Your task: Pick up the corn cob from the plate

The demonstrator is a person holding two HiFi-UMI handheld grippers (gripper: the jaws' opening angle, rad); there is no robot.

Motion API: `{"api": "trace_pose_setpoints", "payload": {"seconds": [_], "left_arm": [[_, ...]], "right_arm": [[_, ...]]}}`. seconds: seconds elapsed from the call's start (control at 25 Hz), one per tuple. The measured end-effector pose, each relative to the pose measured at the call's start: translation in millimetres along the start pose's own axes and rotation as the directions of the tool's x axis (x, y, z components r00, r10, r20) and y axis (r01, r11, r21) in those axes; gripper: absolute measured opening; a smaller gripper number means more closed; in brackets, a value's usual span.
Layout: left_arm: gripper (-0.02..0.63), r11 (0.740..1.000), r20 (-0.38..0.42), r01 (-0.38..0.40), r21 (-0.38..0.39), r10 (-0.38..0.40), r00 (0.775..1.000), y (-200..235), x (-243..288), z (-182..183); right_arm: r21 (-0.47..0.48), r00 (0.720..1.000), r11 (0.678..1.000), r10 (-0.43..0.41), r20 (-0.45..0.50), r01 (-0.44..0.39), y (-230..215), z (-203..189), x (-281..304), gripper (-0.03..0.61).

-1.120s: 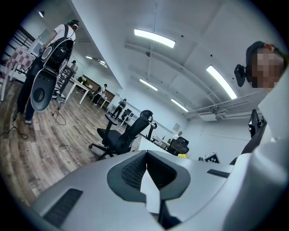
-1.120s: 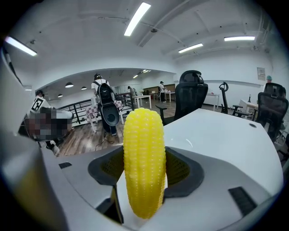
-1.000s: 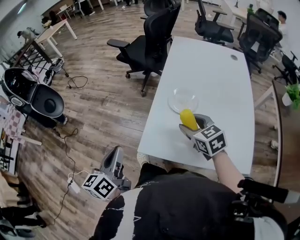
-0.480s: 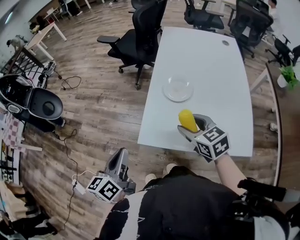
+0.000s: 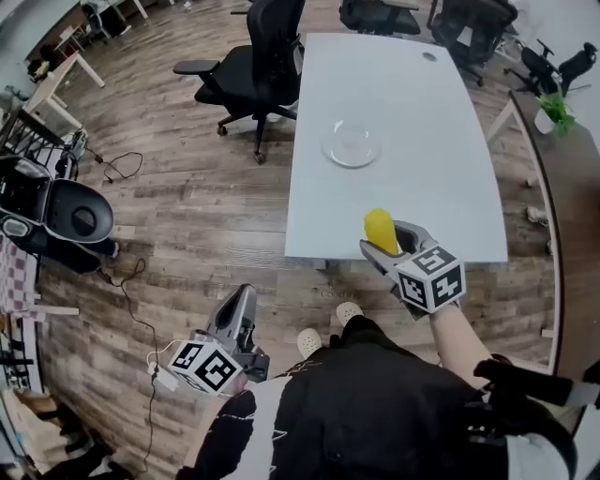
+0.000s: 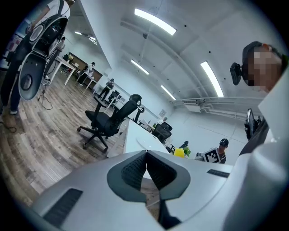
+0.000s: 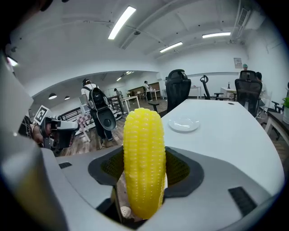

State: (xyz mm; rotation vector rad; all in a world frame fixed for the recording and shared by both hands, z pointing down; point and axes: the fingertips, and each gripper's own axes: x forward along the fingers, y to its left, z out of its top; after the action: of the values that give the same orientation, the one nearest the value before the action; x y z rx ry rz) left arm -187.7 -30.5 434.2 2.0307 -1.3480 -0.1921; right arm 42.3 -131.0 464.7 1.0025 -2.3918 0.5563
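A yellow corn cob [image 7: 143, 162] stands upright between the jaws of my right gripper [image 7: 144, 169], which is shut on it. In the head view the corn cob [image 5: 380, 231] is held above the near edge of the white table [image 5: 441, 141], with the right gripper [image 5: 392, 240] around it. The clear glass plate [image 5: 352, 146] lies bare on the table farther off; in the right gripper view the plate [image 7: 183, 124] shows beyond the cob. My left gripper [image 5: 236, 322] hangs low at my left side over the wooden floor, shut, with nothing in it.
A black office chair [image 5: 246, 67] stands at the table's left side. More chairs [image 5: 469, 26] sit at the far end. A black round device [image 5: 58, 211] and cables [image 5: 122, 169] lie on the floor to the left. A potted plant [image 5: 551, 111] is at the right.
The right gripper has drawn the corn cob back toward me, away from the plate, to the table's near edge. The left gripper has stayed by my side.
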Motion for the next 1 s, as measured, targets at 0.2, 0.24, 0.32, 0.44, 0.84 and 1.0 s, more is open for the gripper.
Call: {"api": "trace_pose_setpoints", "payload": {"seconds": [0.2,0.24,0.32,0.44,0.84,1.0], "left_arm": [[0.012,0.999,-0.036,0.05,0.022,-0.049,0.998,2.2,-19.2,-1.0],[0.012,0.998,-0.043,0.056,0.025,-0.055,0.998,3.3,-23.0,-1.7],[0.012,0.997,-0.053,0.069,0.031,-0.067,0.996,4.9,-29.6,-3.1],[0.012,0.995,-0.066,0.096,0.042,-0.093,0.993,3.9,-36.7,-5.3],[0.012,0.98,-0.08,0.176,0.088,-0.169,0.982,-16.6,-50.0,-7.3],[0.012,0.978,-0.074,0.183,0.1,-0.177,0.981,-29.5,-51.0,-9.4]], "right_arm": [[0.026,0.999,0.999,-0.037,0.002,0.037,27.2,-17.3,-10.3,0.256],[0.029,0.999,0.999,-0.044,0.004,0.044,32.1,-20.1,-12.2,0.256],[0.035,0.998,0.998,-0.057,0.006,0.057,40.4,-25.6,-16.2,0.256],[0.043,0.997,0.996,-0.079,0.015,0.078,50.9,-32.2,-23.7,0.256],[0.06,0.989,0.99,-0.134,0.056,0.13,71.6,-45.7,-58.4,0.256],[0.06,0.988,0.989,-0.138,0.07,0.134,68.5,-47.3,-71.3,0.256]]}}
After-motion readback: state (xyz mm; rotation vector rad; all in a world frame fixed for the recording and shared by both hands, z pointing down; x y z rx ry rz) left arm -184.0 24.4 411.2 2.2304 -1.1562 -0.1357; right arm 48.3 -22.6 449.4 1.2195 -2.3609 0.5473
